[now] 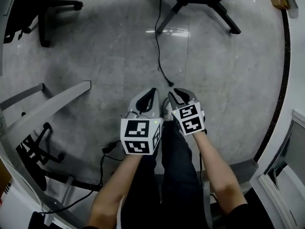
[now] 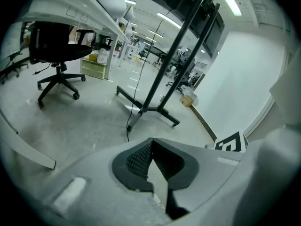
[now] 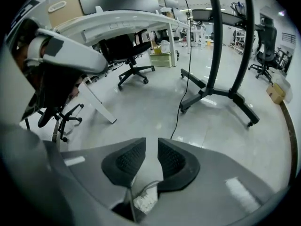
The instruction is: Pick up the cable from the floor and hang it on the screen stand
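Flanking the cable (image 1: 157, 42): chair (image 1: 47, 13), stand base (image 1: 209, 1).

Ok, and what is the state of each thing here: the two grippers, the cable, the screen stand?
Left gripper: shut, jaw tips together, nothing between them.
Right gripper: open, jaws apart, empty.
Cable: free end lying on the floor, not held.
Screen stand: upright, base on the floor ahead of both grippers.

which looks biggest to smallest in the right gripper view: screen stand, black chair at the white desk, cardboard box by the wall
1. screen stand
2. black chair
3. cardboard box
The chair stands farther back than the stand, so their true sizes may compare differently.
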### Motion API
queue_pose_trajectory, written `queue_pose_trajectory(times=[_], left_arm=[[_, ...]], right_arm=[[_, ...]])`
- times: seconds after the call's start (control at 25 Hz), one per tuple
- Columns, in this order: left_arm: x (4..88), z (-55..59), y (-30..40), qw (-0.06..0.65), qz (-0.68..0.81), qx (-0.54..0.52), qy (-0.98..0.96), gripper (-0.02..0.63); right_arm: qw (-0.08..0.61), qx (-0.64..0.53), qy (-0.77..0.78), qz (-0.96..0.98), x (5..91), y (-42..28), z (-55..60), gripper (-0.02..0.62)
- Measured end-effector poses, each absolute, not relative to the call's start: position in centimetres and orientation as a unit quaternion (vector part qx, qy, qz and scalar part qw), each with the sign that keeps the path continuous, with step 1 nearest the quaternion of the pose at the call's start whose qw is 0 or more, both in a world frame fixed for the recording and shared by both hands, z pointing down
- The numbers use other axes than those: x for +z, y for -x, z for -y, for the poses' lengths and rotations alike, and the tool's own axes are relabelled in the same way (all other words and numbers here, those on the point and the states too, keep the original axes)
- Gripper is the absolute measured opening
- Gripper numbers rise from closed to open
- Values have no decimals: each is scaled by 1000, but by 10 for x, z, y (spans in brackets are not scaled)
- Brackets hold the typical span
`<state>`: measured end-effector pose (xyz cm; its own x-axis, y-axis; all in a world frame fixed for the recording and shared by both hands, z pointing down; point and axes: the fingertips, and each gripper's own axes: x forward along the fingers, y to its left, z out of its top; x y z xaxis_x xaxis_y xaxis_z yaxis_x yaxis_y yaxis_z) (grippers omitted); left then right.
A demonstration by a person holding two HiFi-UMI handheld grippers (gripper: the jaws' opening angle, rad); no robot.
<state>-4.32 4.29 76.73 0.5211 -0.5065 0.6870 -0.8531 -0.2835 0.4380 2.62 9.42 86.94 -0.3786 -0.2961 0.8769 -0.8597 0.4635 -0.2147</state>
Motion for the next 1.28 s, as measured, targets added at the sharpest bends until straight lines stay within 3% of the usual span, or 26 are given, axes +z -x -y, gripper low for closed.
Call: queue_pose_trajectory(times=[0.72, 1.28], left_arm=[[950, -3, 35, 390, 481, 223, -753, -2], [984, 27, 21, 359, 473, 223, -774, -2]], right_arm=[[470, 360, -307, 745, 1103, -40, -92, 107], [554, 393, -257, 687, 1202, -50, -116, 93]])
